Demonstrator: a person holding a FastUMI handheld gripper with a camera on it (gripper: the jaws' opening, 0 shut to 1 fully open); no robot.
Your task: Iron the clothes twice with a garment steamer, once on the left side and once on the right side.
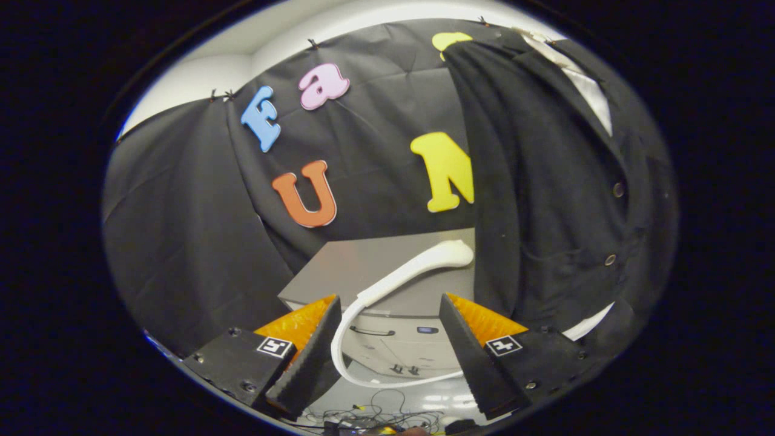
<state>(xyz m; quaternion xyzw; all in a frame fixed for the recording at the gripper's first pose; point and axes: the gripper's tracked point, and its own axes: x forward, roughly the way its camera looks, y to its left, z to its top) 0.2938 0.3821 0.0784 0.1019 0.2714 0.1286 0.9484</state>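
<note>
Hanging wide open, the gripper point(387, 345) grips nothing, clear space between its fingers and the white steamer point(418, 266) on the grey cabinet point(339, 272) just ahead, black jacket point(545, 200) ahead-right.

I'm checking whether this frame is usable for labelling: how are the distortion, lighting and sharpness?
Gripper view: strong fisheye bending, the cabinet edges curve; lighting is even, with mild reflections on the floor below; the dark jacket loses fold detail but its buttons read; the white steamer head is sharp, unblurred; the open claw is in focus.
</note>
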